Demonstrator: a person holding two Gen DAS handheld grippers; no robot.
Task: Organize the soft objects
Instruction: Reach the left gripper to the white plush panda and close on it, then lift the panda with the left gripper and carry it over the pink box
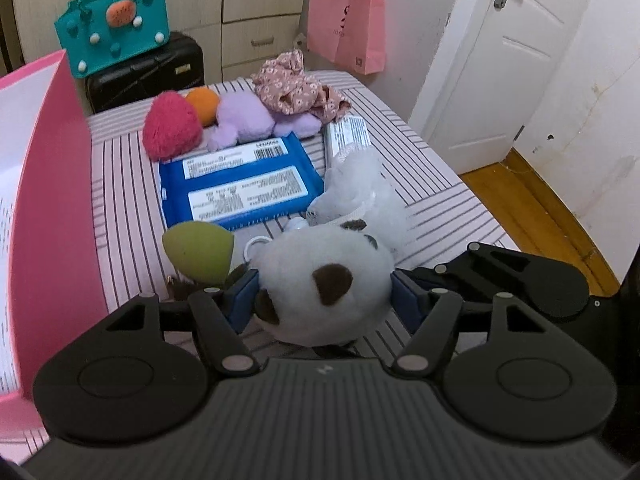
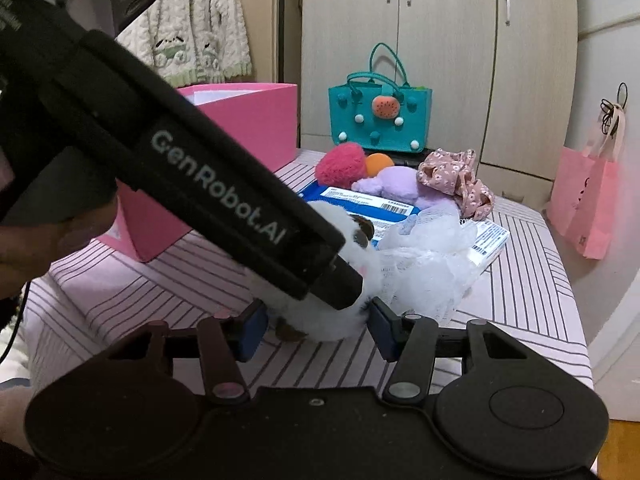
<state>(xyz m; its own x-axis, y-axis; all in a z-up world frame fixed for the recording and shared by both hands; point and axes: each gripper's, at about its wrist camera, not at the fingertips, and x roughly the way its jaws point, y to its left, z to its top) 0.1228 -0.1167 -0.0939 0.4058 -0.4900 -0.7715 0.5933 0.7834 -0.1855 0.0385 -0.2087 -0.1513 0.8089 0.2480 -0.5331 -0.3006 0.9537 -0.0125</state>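
We held the left tool (image 1: pixel 324 294) closed on a white plush toy with brown patches (image 1: pixel 324 280) at the near edge of the striped bed (image 1: pixel 420 168). Our right tool (image 2: pixel 318 330) sat open, its blue pads either side of the same toy, possibly touching it. The picking-up step seemed under way. Next we probably needed to carry the plush left into the pink box (image 2: pixel 256 120).

We count three plush toys: white (image 1: pixel 320 280), red (image 1: pixel 171 128), purple (image 1: pixel 244 118). Two sponges: green (image 1: pixel 200 254), orange (image 1: pixel 203 104). One blue packet (image 1: pixel 240 184), one mesh pouf (image 1: pixel 356 188), one floral cloth (image 1: pixel 296 88), two bags: teal (image 1: pixel 112 28), pink (image 1: pixel 348 24).
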